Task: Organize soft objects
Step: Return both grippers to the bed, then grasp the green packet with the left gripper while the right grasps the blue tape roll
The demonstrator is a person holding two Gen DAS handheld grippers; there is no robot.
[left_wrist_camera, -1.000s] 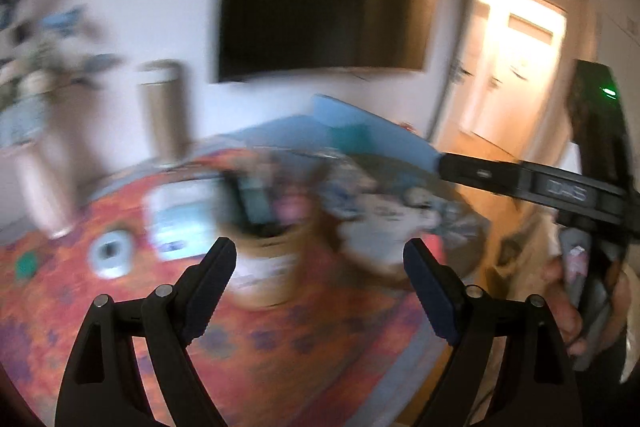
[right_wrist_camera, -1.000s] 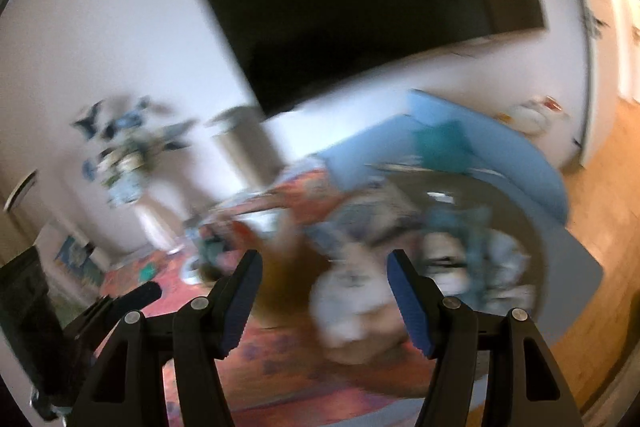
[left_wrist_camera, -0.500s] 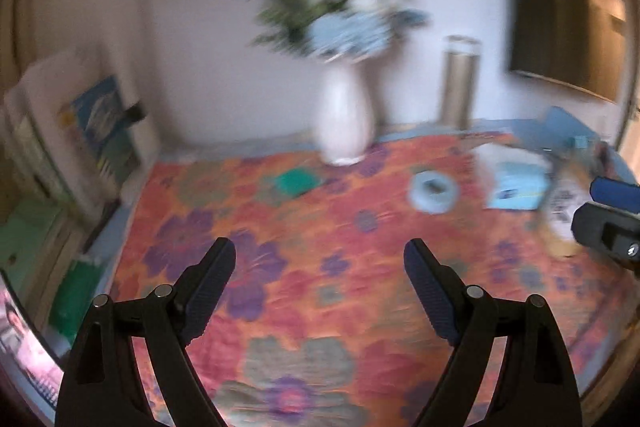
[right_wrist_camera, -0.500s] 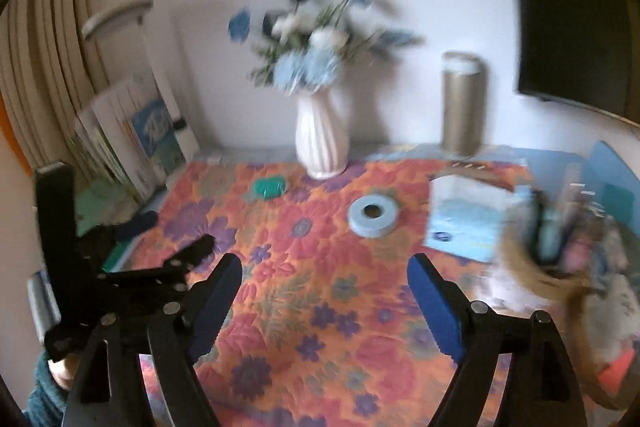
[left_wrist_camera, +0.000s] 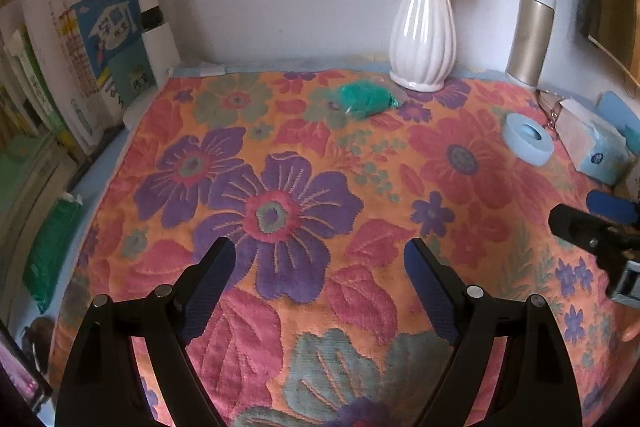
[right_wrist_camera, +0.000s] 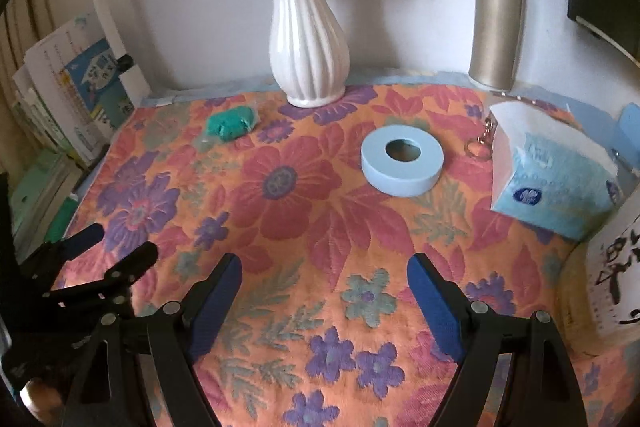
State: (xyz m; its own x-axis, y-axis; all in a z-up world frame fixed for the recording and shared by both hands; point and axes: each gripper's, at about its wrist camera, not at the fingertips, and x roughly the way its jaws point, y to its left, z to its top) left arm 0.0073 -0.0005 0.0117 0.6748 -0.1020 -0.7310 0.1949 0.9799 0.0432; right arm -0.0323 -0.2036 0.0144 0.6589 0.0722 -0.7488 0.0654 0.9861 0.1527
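A small green fuzzy bundle [left_wrist_camera: 366,99] lies on the floral cloth [left_wrist_camera: 280,211] near the white vase [left_wrist_camera: 424,23]; it also shows in the right wrist view [right_wrist_camera: 231,122]. A light blue ring [right_wrist_camera: 402,159] lies right of it, and also shows in the left wrist view [left_wrist_camera: 528,143]. A blue tissue pack [right_wrist_camera: 554,183] sits at the right. My left gripper [left_wrist_camera: 318,291] is open and empty above the cloth, well short of the bundle. My right gripper [right_wrist_camera: 324,299] is open and empty, nearer than the ring.
Books [left_wrist_camera: 80,67] stand at the left edge. A gold cylinder [right_wrist_camera: 496,27] stands by the wall. A key ring [right_wrist_camera: 480,143] lies beside the tissue pack. A container with black lettering [right_wrist_camera: 612,287] is at the right. The vase [right_wrist_camera: 306,43] holds blue flowers.
Both views have swung left from the basket and television toward the vase and cloth, then dropped closer to the cloth. Both grippers stay open.
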